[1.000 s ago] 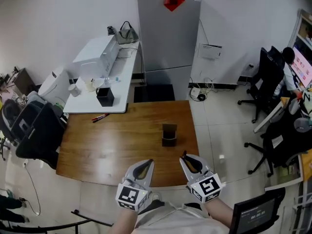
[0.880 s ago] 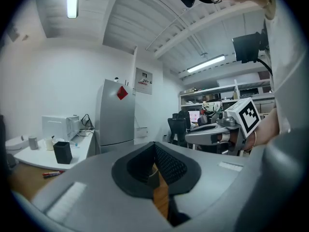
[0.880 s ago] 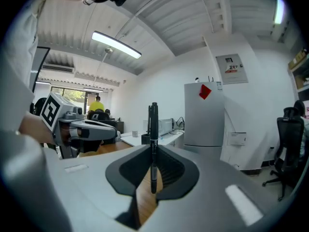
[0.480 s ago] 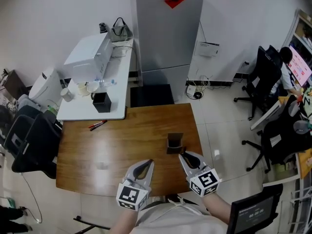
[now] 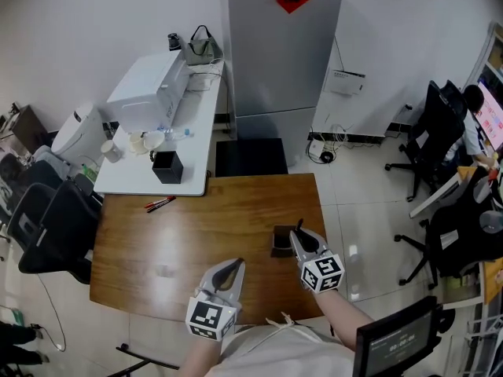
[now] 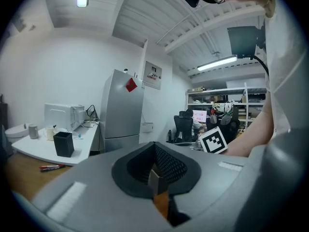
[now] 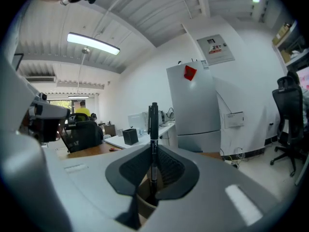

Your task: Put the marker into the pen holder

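A black marker (image 7: pixel 153 124) stands upright between the jaws of my right gripper (image 7: pixel 152 178), which is shut on it. In the head view the right gripper (image 5: pixel 299 236) is at the right side of the dark brown pen holder (image 5: pixel 279 240) on the wooden table (image 5: pixel 189 234), and the marker's tip (image 5: pixel 299 227) pokes up from the jaws. The right gripper view shows the holder's brown rim (image 7: pixel 144 204) just below the jaws. My left gripper (image 5: pixel 233 265) hangs over the table's near edge, left of the holder. Its jaws (image 6: pixel 155 180) are shut and hold nothing.
Red pens (image 5: pixel 159 203) lie at the table's far left edge. Behind it, a white side table (image 5: pixel 157 181) carries a black cup (image 5: pixel 167 166), mugs and a white machine. A grey refrigerator (image 5: pixel 283 61) stands at the back, with office chairs (image 5: pixel 436 132) to the right and dark chairs (image 5: pixel 47 226) to the left.
My right gripper has moved forward and down with the marker, from the table's near edge to the pen holder. The left gripper has shifted a little along the near edge.
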